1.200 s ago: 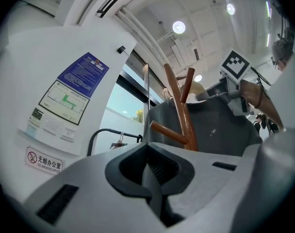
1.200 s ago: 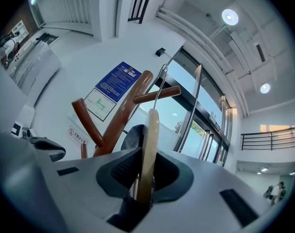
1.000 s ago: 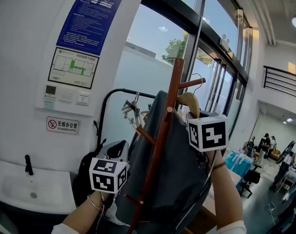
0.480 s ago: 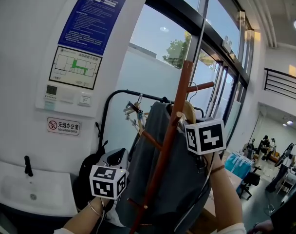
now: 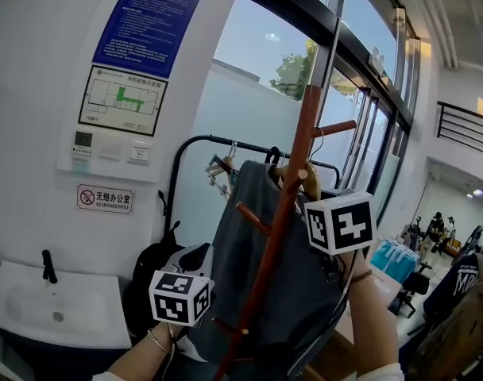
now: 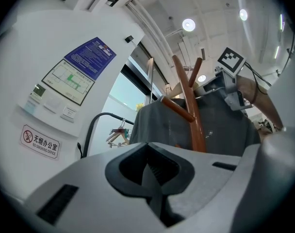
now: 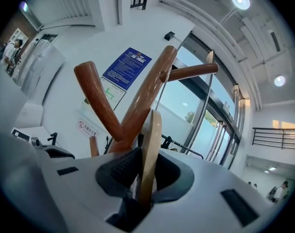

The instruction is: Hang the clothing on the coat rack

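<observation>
We find the right hand-held gripper (image 7: 146, 171) clamped on the wooden hanger (image 7: 152, 130), held high beside the coat rack (image 7: 140, 101) pegs, evidently to seat its hook. The grey garment (image 5: 301, 292) drapes against the rack. The left hand-held gripper (image 6: 150, 168) is closed, apparently empty.

**Three cameras, one coat rack**

The head view stands close to the coat rack (image 5: 301, 145) and is tilted upward, with wall to its left and windows to its right. The left tongs (image 6: 155, 171) view sits lower and to the left. It looks up along its jaws at the same rack and catches the right tongs' marker cube (image 6: 231, 58). The right tongs (image 7: 145, 174) view, the nearest, looks up past the clamped wooden hanger (image 7: 150, 149) at the rack's pegs (image 7: 96, 96). All three share the trunk and the blue wall notice (image 5: 150, 10).
</observation>
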Tool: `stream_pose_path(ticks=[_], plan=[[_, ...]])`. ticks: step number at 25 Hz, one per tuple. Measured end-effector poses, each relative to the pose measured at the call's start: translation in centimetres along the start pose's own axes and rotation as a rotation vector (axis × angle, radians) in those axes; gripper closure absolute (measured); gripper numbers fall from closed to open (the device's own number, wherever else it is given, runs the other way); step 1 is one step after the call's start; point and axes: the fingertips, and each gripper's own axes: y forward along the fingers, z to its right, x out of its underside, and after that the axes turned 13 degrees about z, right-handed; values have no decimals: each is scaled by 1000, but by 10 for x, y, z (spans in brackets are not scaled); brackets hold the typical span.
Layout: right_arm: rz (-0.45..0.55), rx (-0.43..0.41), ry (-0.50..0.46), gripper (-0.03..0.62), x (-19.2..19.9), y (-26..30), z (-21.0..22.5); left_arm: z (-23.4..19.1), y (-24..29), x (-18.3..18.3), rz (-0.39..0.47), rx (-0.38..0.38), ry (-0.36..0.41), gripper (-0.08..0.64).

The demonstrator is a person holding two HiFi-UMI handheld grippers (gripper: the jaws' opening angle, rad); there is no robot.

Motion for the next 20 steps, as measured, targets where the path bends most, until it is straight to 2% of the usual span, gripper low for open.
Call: stream_pose_path(ticks=[3, 8, 12, 20], plan=[[8, -21, -15, 502, -3, 0, -5, 3, -1, 2, 0, 10, -9, 551], [29, -10, -70, 486, -5, -1, -5, 17, -3, 3, -8, 32, -9, 551], [63, -15, -71, 441, -10, -7, -1, 30, -4, 3, -11, 45, -5, 551], [54, -40, -129, 425, -10, -23, -4, 42, -7, 9, -27, 39, -5, 551]])
